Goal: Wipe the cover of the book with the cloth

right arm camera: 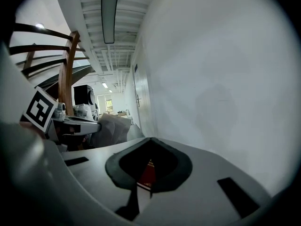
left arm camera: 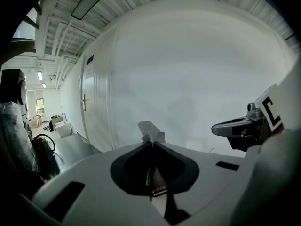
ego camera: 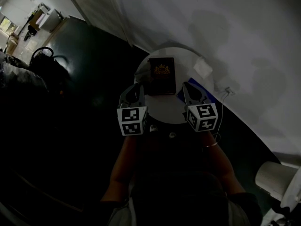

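Note:
A dark book (ego camera: 161, 75) with a gold emblem lies on the small round white table (ego camera: 165, 111). My left gripper (ego camera: 135, 89) hovers at the book's left near corner, jaws shut on a pale cloth (left arm camera: 150, 130) that pokes up past the tips. In the right gripper view that cloth (right arm camera: 114, 128) hangs bunched from the left gripper (right arm camera: 75, 124). My right gripper (ego camera: 186, 87) is off the book's right near corner, jaws closed together with nothing in them. Through each gripper's opening I see the book (left arm camera: 158, 186) (right arm camera: 147, 174) below.
A white square object (ego camera: 203, 66) sits at the table's far right edge, and something blue (ego camera: 180, 96) lies under the right gripper. A dark bag (ego camera: 44, 60) stands on the floor at left. A white cylinder (ego camera: 275, 177) is at lower right.

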The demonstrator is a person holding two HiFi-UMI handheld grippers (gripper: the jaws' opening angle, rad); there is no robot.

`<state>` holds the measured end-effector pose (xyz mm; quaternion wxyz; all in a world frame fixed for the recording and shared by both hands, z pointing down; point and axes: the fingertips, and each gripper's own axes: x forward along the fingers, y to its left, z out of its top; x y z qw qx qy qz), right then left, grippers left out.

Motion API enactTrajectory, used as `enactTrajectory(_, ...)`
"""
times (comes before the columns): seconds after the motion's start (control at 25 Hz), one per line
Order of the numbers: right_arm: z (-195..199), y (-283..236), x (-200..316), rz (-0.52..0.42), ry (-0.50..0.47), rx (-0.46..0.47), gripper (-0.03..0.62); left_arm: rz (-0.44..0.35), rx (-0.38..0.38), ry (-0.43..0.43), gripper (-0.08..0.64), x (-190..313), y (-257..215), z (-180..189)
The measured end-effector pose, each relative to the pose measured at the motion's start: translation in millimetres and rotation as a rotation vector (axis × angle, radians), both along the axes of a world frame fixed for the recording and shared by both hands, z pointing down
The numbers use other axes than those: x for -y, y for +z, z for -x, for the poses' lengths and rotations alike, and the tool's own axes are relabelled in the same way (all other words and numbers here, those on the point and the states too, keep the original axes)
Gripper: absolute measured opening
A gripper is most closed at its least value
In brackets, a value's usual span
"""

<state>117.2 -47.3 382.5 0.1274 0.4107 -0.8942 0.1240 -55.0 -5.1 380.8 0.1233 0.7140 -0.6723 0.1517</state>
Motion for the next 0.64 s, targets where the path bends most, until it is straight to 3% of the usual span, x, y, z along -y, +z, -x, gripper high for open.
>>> enactTrajectory(0.64, -41.3, -13.9, -23.2, -0.023, 0.003, 0.053, 0.028, -0.059, -0.011, -0.013, 0.023, -30.3, -20.8, -37.8)
